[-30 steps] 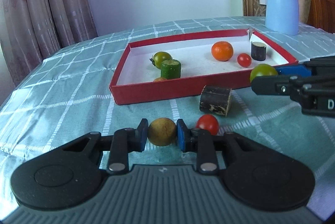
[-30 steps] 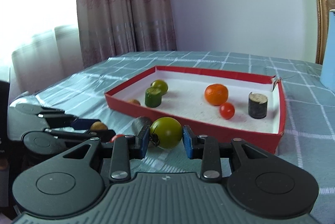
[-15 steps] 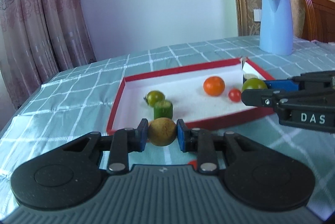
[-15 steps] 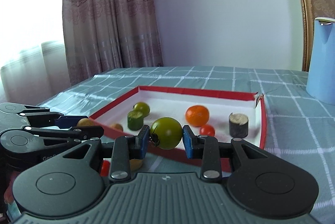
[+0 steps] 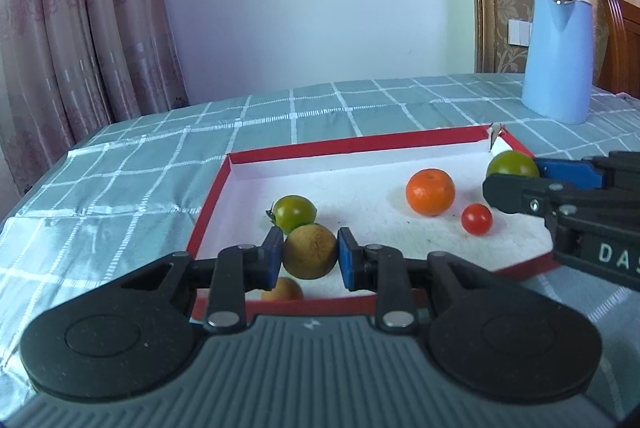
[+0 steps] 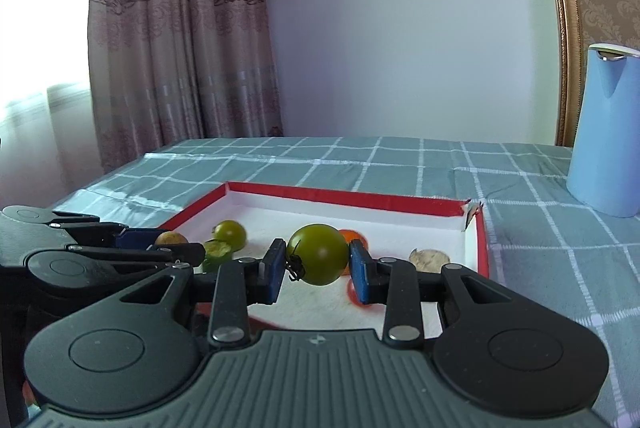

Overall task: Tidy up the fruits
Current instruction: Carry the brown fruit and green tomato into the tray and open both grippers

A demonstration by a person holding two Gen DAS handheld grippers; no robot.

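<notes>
My left gripper [image 5: 309,254] is shut on a round brown fruit [image 5: 310,251], held above the near left part of the red tray [image 5: 352,145]. My right gripper [image 6: 318,266] is shut on a green tomato [image 6: 319,254], held over the tray's right side; it also shows in the left wrist view [image 5: 513,164]. In the tray lie a green tomato [image 5: 294,213], an orange [image 5: 430,191], a red cherry tomato [image 5: 476,219] and a small brown fruit [image 5: 282,290]. A green cylinder piece [image 6: 216,252] and a dark cylinder's pale top [image 6: 429,256] show in the right wrist view.
A blue kettle [image 5: 558,55] stands on the checked green tablecloth [image 5: 120,168] behind the tray at the right. A wooden chair [image 5: 619,40] is at the far right. Curtains [image 5: 80,28] hang behind the table's left end.
Both grippers have risen from the tablecloth and moved forward over the tray, each still holding its fruit. The red tomato and dark cylinder in front of the tray have dropped out of view.
</notes>
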